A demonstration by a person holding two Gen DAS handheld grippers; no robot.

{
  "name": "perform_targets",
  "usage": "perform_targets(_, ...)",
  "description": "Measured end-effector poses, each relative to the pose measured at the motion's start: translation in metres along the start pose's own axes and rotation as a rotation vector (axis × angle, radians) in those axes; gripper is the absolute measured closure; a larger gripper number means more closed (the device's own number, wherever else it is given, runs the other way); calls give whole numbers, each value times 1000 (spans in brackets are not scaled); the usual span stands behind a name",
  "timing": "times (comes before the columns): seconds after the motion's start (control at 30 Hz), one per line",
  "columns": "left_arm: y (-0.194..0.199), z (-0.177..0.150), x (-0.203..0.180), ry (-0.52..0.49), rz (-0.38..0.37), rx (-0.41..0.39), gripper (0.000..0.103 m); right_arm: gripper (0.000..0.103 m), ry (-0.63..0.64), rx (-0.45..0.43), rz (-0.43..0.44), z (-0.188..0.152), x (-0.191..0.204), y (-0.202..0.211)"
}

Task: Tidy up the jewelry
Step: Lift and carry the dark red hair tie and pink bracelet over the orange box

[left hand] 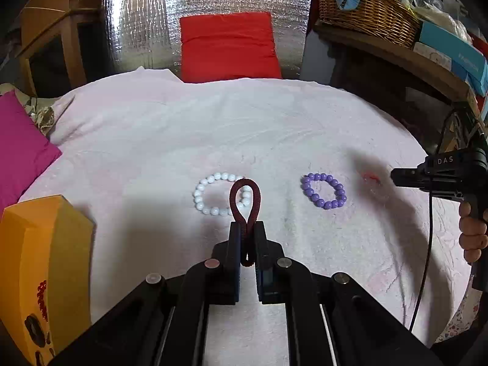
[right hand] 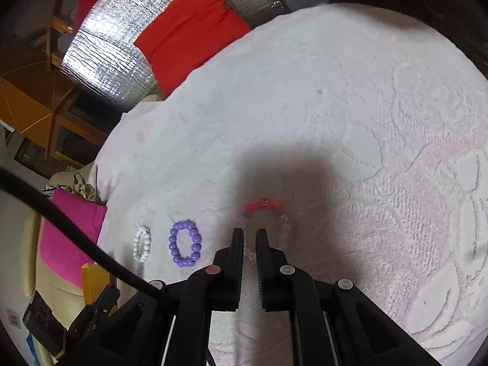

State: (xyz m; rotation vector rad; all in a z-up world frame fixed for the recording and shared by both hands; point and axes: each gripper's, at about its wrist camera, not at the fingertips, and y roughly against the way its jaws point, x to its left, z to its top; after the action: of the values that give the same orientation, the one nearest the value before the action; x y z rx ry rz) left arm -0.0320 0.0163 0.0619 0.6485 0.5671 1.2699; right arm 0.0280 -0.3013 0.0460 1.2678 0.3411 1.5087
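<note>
Left claw (left hand: 247, 228) pinches a dark-red coiled bracelet (left hand: 245, 196) (looped); right claw (right hand: 249, 235) nearly closed, empty.

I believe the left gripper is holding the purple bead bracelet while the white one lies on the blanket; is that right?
Not quite. The left gripper is shut on a dark red coiled bracelet, not the purple one. The purple bead bracelet lies on the blanket, apart from the gripper. The white bead bracelet does lie on the blanket, as you said. The left wrist view shows this.
</note>
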Motion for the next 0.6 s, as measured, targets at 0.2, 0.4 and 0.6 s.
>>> perform_targets(0.2,-1,0,-2,0,1,5,95,75,41,-49,-162,2,0,-5)
perform_targets(0.4,-1,-2,-7,-15,-7,13,95,74,108,-43,-242,2,10,-33)
perform_targets(0.6,0,-1,-3,-2,1,8,95,95,216,-98,-296,-1,21,-39)
